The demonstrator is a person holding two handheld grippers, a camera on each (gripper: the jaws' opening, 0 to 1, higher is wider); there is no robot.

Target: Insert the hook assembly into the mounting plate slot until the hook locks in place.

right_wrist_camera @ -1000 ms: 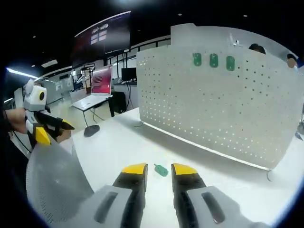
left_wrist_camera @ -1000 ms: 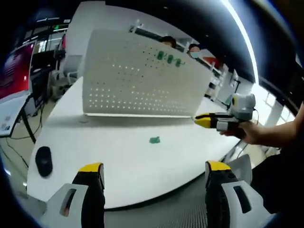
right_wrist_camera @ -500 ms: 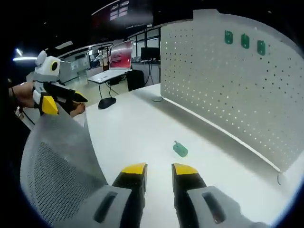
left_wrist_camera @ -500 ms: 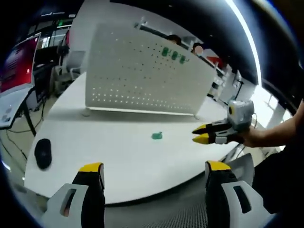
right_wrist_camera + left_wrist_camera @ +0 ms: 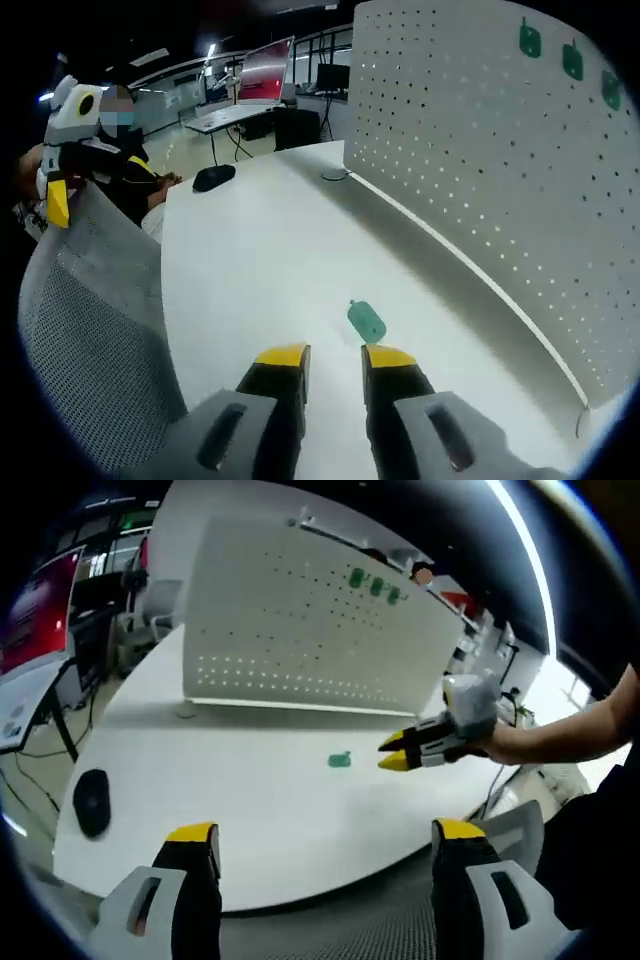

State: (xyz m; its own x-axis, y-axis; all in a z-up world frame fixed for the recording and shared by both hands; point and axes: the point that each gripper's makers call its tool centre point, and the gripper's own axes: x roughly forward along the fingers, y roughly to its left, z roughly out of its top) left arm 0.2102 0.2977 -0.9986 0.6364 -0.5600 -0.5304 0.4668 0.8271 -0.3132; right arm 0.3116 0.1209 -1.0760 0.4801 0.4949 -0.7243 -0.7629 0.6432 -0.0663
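The green hook (image 5: 366, 322) lies flat on the white table (image 5: 260, 260), just ahead of the right gripper (image 5: 335, 357), whose jaws stand a little apart, grasping nothing. Behind it stands the white pegboard (image 5: 300, 630), three green hooks (image 5: 372, 584) near its top. The left gripper (image 5: 325, 832) hangs at the table's edge, jaws wide. A black mouse (image 5: 91, 802) rests there; a red screen (image 5: 264, 70) glows, its writing unreadable.
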